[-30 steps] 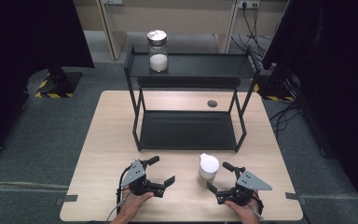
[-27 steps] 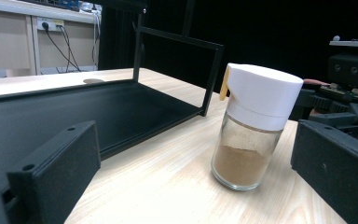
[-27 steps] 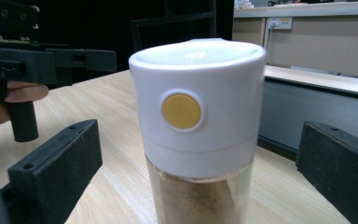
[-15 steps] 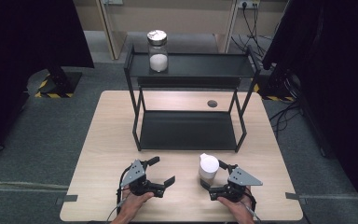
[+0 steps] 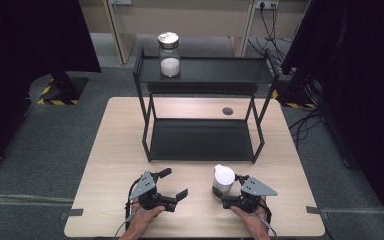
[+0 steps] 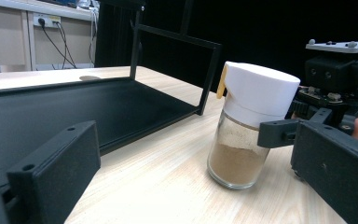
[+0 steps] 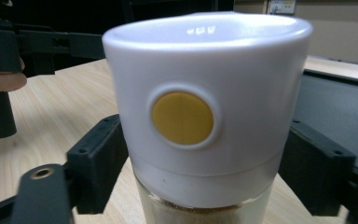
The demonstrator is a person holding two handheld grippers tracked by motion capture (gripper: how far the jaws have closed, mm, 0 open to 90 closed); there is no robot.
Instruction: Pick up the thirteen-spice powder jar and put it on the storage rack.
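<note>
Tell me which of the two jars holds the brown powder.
The white-capped jar on the table, between the right gripper's jaws; its glass shows brown powder. The metal-lidded jar on the rack's top shelf holds white powder.

a glass jar [image 5: 223,181] with a white lid stands upright on the table's near edge, holding brown powder, perhaps spice.

Left tongs [image 5: 172,184] spread; right tongs [image 5: 228,189] parted.

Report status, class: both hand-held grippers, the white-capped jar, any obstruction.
Left hand-held gripper open, holding nothing. Right hand-held gripper straddling white-capped jar, grip unclear. Jar upright on table; shelf rack just beyond.
</note>
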